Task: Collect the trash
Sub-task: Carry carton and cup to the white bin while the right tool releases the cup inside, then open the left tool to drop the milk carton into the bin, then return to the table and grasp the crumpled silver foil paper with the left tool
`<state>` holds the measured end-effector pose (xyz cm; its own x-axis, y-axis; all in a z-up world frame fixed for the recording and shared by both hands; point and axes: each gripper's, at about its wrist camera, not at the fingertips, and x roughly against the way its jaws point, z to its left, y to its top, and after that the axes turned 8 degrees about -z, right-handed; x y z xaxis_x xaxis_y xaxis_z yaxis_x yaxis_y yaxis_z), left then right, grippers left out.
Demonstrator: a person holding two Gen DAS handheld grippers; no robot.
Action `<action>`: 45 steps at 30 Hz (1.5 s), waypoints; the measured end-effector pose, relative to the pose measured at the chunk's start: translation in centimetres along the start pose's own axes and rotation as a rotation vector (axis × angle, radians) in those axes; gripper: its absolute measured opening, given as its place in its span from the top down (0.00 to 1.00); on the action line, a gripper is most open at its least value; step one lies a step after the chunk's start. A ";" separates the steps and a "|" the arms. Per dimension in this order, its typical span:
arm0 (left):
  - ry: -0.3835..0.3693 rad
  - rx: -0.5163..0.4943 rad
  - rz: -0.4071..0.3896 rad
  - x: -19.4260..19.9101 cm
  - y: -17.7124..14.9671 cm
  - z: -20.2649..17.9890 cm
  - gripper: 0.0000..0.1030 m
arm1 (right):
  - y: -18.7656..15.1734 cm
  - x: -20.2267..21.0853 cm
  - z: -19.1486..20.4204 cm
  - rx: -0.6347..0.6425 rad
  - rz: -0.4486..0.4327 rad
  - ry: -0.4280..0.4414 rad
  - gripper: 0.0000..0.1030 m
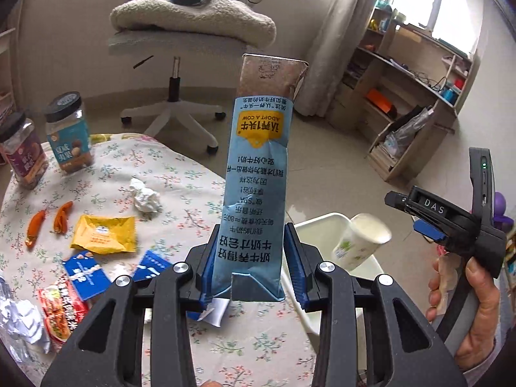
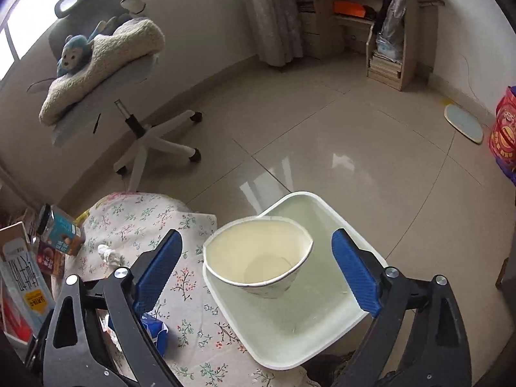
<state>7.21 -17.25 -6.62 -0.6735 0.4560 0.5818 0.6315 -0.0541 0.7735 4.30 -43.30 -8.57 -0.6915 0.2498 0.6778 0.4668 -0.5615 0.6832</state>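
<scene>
My left gripper point(image 1: 251, 258) is shut on a tall blue milk carton point(image 1: 258, 174) and holds it upright above the table edge. The carton also shows at the left edge of the right wrist view point(image 2: 19, 277). My right gripper point(image 2: 258, 267) is open. A white paper cup point(image 2: 258, 254) is between its fingers, over the white bin point(image 2: 322, 332), touching neither finger; it looks in mid-air, blurred in the left wrist view point(image 1: 361, 242). The bin point(image 1: 316, 225) stands beside the table. On the floral tablecloth point(image 1: 180, 193) lie a crumpled tissue point(image 1: 145, 196), a yellow wrapper point(image 1: 103, 235) and blue packets point(image 1: 85, 274).
Two snack jars point(image 1: 67, 132) stand at the table's far left. Orange peels point(image 1: 48, 222), a red snack bag point(image 1: 61, 312) and crumpled foil point(image 1: 22, 322) lie on the table. An office chair point(image 1: 174, 74) with a cushion and plush toy stands behind. Shelves point(image 1: 412, 96) stand at the right.
</scene>
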 end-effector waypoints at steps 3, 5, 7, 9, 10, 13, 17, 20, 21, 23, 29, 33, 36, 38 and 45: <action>-0.043 0.002 0.037 -2.0 -0.2 -2.7 0.63 | 0.9 0.4 -2.8 -0.075 -0.013 -0.013 0.10; -0.069 -0.004 0.061 -3.1 -0.5 -4.4 0.63 | 1.3 0.6 -4.5 -0.115 -0.025 -0.025 0.10; -0.088 -0.015 0.083 -4.0 -0.8 -6.1 0.63 | 1.7 1.0 -6.0 -0.141 -0.042 -0.041 0.10; -0.105 -0.028 0.102 -4.9 -1.1 -7.7 0.63 | 2.0 1.4 -7.3 -0.166 -0.060 -0.054 0.10; -0.112 -0.034 0.112 -5.3 -1.2 -8.4 0.63 | 2.2 1.5 -7.9 -0.181 -0.065 -0.055 0.10; -0.131 -0.049 0.132 -6.4 -1.4 -10.2 0.63 | 2.6 1.9 -9.8 -0.226 -0.079 -0.059 0.10; -0.155 -0.070 0.164 -7.9 -1.6 -12.7 0.63 | 3.2 2.3 -11.7 -0.266 -0.104 -0.081 0.10; -0.173 -0.085 0.206 -9.3 -1.8 -14.3 0.57 | 3.4 2.5 -12.9 -0.287 -0.119 -0.095 0.10; -0.181 -0.087 0.222 -9.6 -1.9 -14.7 0.48 | 3.5 2.6 -13.2 -0.290 -0.121 -0.100 0.10; -0.180 -0.108 0.220 -9.6 -2.0 -15.4 0.42 | 3.5 2.6 -13.4 -0.288 -0.125 -0.106 0.10; -0.162 -0.163 0.190 -8.6 -1.7 -15.6 0.35 | 3.5 2.9 -12.6 -0.251 -0.144 -0.116 0.10; -0.114 -0.181 0.155 -7.5 -1.5 -14.2 0.33 | 3.3 3.1 -11.1 -0.199 -0.154 -0.121 0.10; -0.077 -0.186 0.130 -6.5 -1.3 -12.7 0.29 | 3.0 3.0 -9.4 -0.141 -0.155 -0.119 0.10; -0.053 -0.184 0.122 -5.9 -1.3 -11.5 0.27 | 2.7 2.9 -7.8 -0.090 -0.155 -0.119 0.09; 0.081 -0.138 0.076 -3.7 -0.9 -5.7 0.24 | 1.0 3.5 -2.0 0.096 -0.175 -0.103 0.07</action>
<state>6.92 -23.88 -8.03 -0.6581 0.3734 0.6538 0.6266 -0.2099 0.7506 1.26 -44.51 -6.07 -0.7088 0.4190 0.5675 0.3982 -0.4263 0.8122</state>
